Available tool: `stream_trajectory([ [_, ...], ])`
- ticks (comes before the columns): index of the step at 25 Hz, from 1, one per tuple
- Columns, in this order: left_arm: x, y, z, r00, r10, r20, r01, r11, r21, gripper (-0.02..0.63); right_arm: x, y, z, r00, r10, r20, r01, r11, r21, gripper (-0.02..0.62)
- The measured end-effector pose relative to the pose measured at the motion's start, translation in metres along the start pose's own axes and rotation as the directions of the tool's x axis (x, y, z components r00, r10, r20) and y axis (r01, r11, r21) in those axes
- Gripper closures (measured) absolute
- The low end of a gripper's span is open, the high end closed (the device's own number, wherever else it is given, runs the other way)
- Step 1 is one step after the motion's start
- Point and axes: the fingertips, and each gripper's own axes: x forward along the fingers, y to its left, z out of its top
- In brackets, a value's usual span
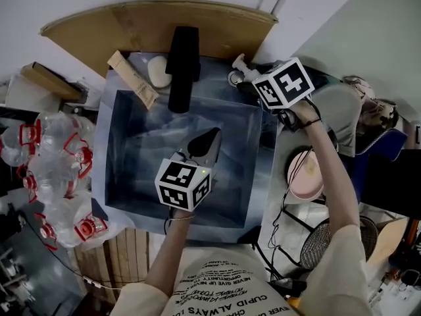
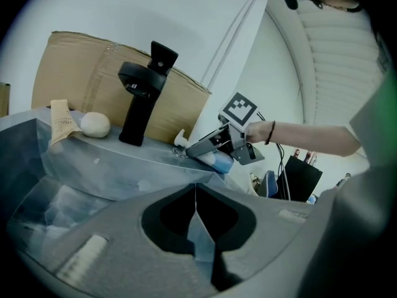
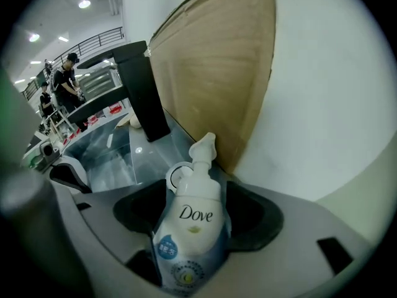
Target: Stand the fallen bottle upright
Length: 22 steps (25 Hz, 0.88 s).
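Currently the right gripper (image 3: 193, 241) clamps the pump bottle (image 3: 191, 207), tilted at the sink's (image 1: 214, 78) far right corner. Swing its base down squarely before letting go. Left gripper (image 2: 196, 223) hangs closed, empty.

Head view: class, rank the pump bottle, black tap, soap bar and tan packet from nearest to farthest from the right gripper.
1. The pump bottle, clamped in the right gripper, back right.
2. The black tap, back middle.
3. The soap bar, just left of the tap.
4. The tan packet, back left.
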Motion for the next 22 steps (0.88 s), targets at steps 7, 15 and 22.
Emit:
stream_trajectory([
  [7, -0.0008, 0.0024, -0.001, 1.0, 0.006, 0.005, -0.006, 1.0, -0.008, 0.58, 0.0061, -0.0001, -0.0038, 0.998, 0.001, -0.067, -0.003, 1.0, -0.026, 0.321],
  [15, -0.0013, -0.0006, 0.0031, 1.0, 0.001, 0.011, -0.001, 1.0, 0.01, 0.58, 0.0047, 0.0001, -0.0037, 0.997, -0.023, -0.071, 0.019, 0.999, -0.046, 0.339],
  [22, -0.0031, -0.0023, 0.0046, 1.0, -0.002, 0.011, 0.002, 1.0, 0.016, 0.58, -0.0008, 0.0027, -0.0034, 0.999, -0.043, -0.026, 0.042, 0.997, -0.058, 0.341],
])
